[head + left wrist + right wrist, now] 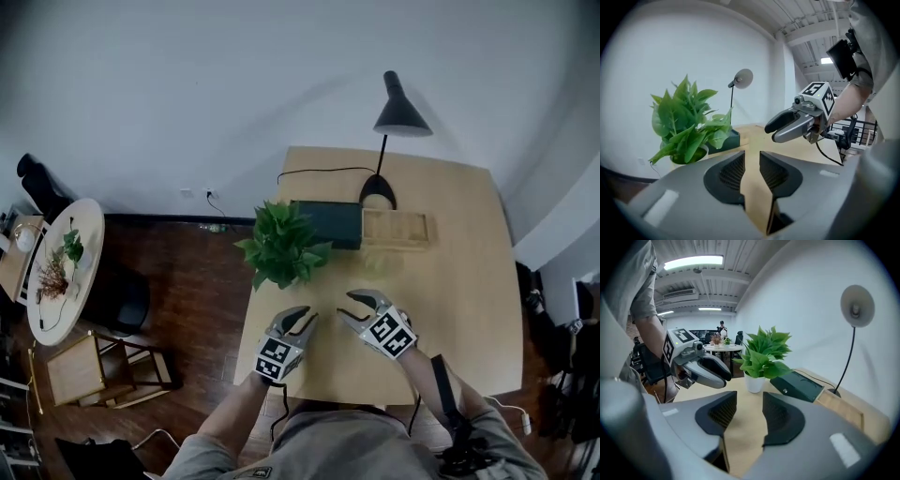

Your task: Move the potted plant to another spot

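Potted plant (281,246) upright near left edge of table (469,281), centre-left of head view, beside dark box (328,223). Left gripper (302,319) and right gripper (349,307) low centre, short of it, both empty: left jaws narrowly parted, right wider. Probably approach, no grasp yet. Next: spread jaws, reach under leaves, bracket white pot (753,380).

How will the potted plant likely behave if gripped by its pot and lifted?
The potted plant looks top-heavy: bushy leaves spread wider than the small white pot, so it may tip if pushed high. The pot looks smooth, perhaps slippery. Leaves would probably flex, not bear a grip.
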A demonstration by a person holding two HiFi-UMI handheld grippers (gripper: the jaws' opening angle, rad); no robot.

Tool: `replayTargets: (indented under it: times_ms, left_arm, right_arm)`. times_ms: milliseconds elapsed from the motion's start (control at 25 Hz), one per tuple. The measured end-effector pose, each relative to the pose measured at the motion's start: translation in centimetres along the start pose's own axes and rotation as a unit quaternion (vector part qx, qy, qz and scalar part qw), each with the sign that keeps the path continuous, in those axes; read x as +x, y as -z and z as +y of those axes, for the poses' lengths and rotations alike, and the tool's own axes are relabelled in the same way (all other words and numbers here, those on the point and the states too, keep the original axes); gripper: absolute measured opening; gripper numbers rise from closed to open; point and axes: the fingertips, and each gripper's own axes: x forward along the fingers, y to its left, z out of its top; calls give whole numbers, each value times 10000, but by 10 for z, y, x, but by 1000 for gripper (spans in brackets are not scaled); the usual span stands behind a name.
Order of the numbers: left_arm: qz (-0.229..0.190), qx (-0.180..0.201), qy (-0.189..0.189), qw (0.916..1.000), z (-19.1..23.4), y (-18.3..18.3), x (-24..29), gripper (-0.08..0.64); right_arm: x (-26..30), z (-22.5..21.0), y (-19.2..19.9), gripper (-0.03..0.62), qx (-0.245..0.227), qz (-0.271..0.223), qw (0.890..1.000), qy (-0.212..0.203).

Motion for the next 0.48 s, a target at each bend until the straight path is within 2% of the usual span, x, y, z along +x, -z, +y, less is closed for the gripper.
replayTargets:
  times_ms: [120, 200, 240, 480]
  left_arm:
    - [-290, -118, -130, 9994, -29, -25, 7, 3]
    - [-392, -172, -145, 9990, -48, -37, 12, 3]
    - [-417, -181, -132, 9989, -58, -41, 15, 3]
    - [-409, -334, -125, 9985, -116, -48, 27, 3]
  right_arm:
    - [-41, -3, 0, 113, 118, -329, 9992, 190]
    - [-65, -5, 6, 22, 226, -482, 9980, 327]
    - [-76, -5, 9, 6, 278, -529, 9976, 358]
    - [-129, 3, 30, 6, 382, -675, 9965, 327]
